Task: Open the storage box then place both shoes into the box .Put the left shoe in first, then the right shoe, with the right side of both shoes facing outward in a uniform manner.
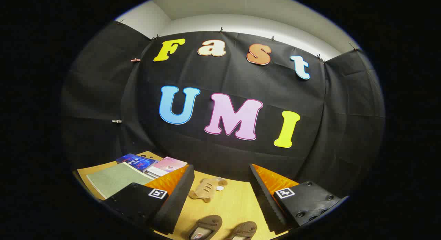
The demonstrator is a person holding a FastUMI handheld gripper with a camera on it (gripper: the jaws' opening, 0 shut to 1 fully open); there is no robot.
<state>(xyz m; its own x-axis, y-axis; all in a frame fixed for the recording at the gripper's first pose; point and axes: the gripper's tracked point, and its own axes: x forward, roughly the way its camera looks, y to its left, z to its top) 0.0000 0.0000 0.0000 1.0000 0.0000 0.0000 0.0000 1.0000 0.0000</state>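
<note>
The gripper point(220, 198) holds its fingers spread wide with nothing between them. Nearest, two brown shoes point(224, 228) lie side by side on the wooden table point(234, 202). Beyond them rests a tan plush toy point(206, 190). Books point(151, 164) with unreadable covers lie farther off.

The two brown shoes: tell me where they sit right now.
In the gripper view, the two brown shoes lie side by side on the wooden table, between the open gripper fingers, nearer than the tan toy.
</note>
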